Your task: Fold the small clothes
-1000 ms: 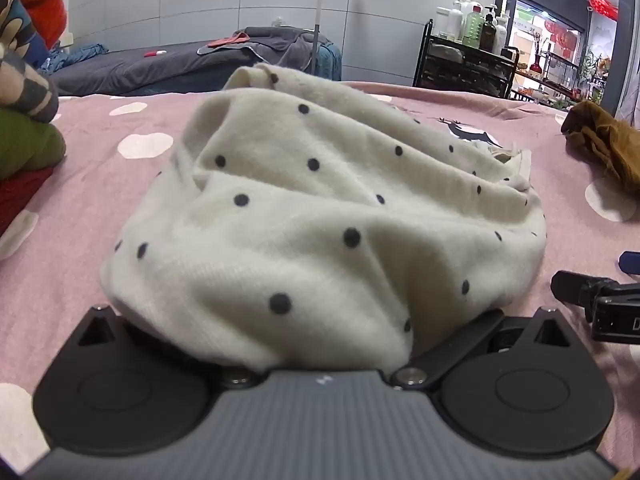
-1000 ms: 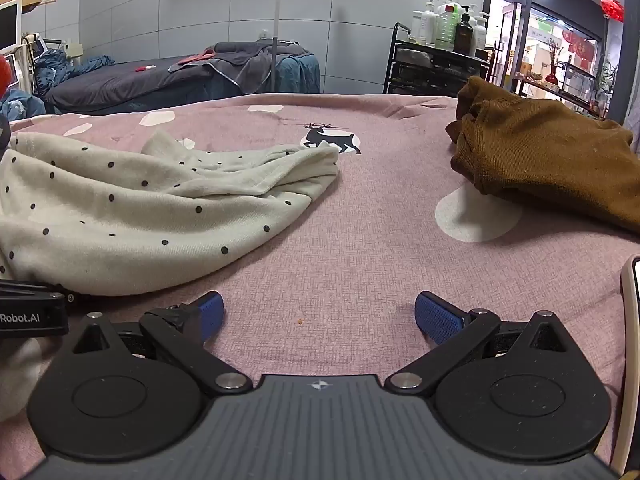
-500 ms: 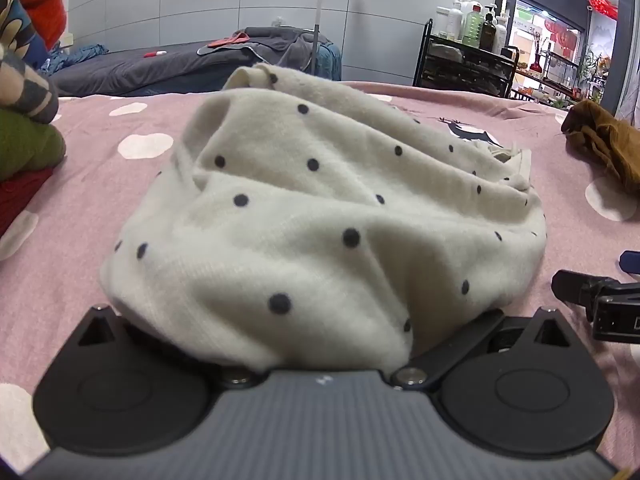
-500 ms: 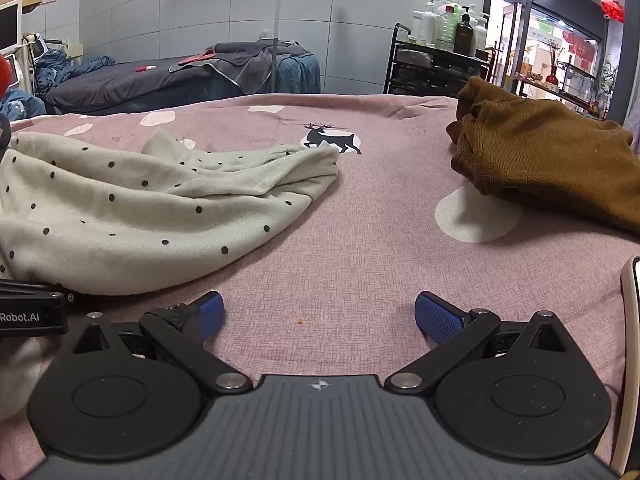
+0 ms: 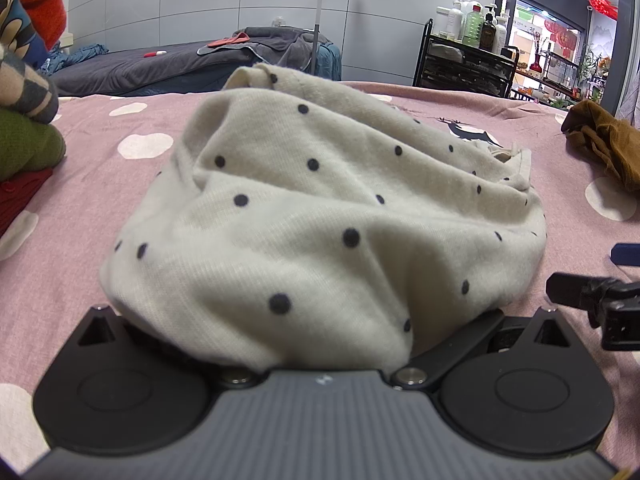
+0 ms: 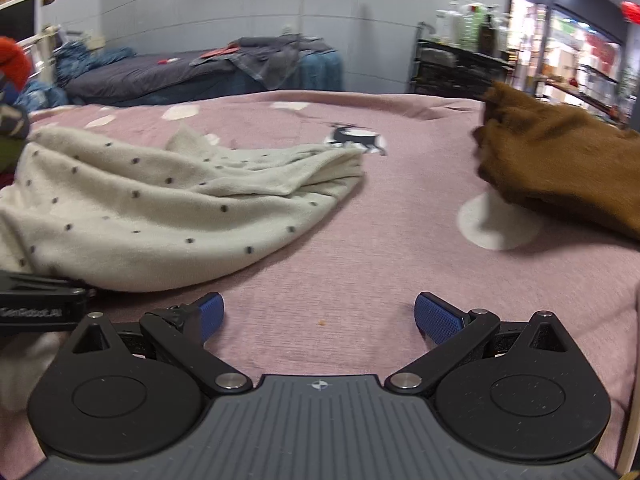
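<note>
A cream garment with dark dots (image 5: 320, 216) lies bunched on the pink bedspread (image 5: 100, 184). Its near edge is draped over my left gripper (image 5: 308, 320) and hides both fingers. The one linkage arm that shows is swung wide. From the right wrist view the same garment (image 6: 160, 208) stretches across the left side, and the left gripper's body (image 6: 40, 300) sits at its near edge. My right gripper (image 6: 318, 316) stands open low over bare bedspread, right of the garment, its blue pads (image 6: 436, 316) holding nothing. One of its fingers (image 5: 580, 292) shows at the left wrist view's right edge.
A brown garment (image 6: 560, 160) is heaped at the right of the bed. Folded clothes in green, red and patterned cloth (image 5: 24, 120) are stacked at the left. A dark massage bed (image 5: 160, 68) and a black shelf with bottles (image 5: 472, 56) stand behind.
The right wrist view is now blurred and the scene has slid slightly right, so the right gripper has swung a little left. The left gripper and the garment have not moved.
</note>
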